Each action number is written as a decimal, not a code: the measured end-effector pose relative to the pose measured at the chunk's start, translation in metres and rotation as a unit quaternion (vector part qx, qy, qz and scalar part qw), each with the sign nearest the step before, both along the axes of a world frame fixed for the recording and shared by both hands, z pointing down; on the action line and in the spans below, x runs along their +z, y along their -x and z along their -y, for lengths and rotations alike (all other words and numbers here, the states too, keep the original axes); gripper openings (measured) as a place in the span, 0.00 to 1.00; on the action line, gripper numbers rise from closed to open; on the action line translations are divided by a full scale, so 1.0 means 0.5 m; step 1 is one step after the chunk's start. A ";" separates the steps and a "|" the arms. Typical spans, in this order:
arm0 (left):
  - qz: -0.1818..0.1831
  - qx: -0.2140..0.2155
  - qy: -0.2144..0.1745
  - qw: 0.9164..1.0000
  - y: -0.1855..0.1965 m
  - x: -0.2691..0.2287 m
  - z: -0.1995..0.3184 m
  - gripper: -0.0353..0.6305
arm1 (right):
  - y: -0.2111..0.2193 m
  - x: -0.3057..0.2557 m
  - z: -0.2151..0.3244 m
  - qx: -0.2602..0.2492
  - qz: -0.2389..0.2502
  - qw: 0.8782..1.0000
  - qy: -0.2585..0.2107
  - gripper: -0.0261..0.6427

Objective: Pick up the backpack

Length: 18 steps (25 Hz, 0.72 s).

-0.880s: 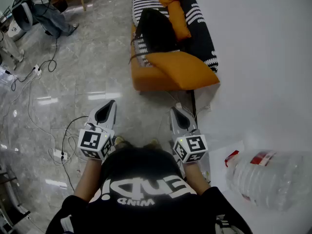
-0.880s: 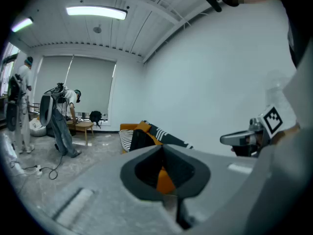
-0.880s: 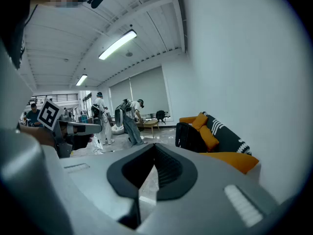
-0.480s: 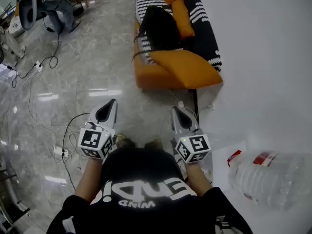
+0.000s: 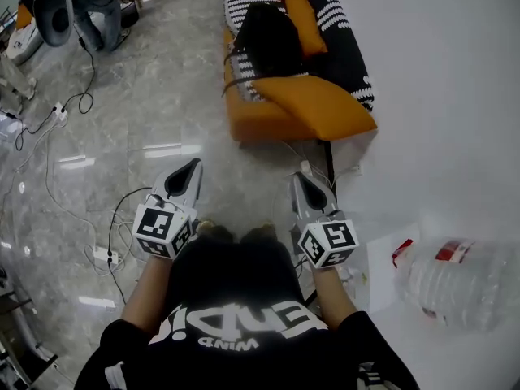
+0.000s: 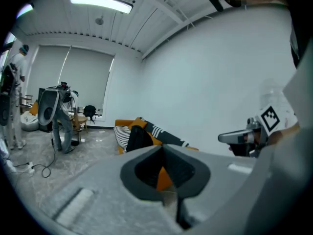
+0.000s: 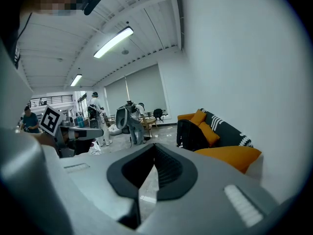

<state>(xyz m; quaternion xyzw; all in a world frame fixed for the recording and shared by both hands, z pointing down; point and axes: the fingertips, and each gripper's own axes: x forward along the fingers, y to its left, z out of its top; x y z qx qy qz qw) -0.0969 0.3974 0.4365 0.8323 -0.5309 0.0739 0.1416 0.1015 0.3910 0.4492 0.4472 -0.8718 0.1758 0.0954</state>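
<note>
The black backpack leans upright on the seat of an orange sofa with a black-and-white striped cover, among orange cushions. It also shows in the left gripper view as the backpack and in the right gripper view as the backpack. My left gripper and right gripper are held side by side over the floor, well short of the sofa, pointing toward it. Both are shut and hold nothing. The left gripper and right gripper show their jaws closed together.
A large clear water bottle lies on white ground at the right, by the white wall. Cables and a power strip trail over the grey marble floor at the left. A person and equipment stand at the far left.
The view has drifted slightly, with the sofa and water bottle shifting a little to the right. Both grippers stay shut, side by side, with nothing in them.
</note>
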 end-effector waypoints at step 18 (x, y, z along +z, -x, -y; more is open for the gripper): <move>-0.017 0.044 0.005 0.999 0.103 0.038 0.079 0.05 | 0.135 0.016 0.056 0.011 0.005 1.000 0.008 0.04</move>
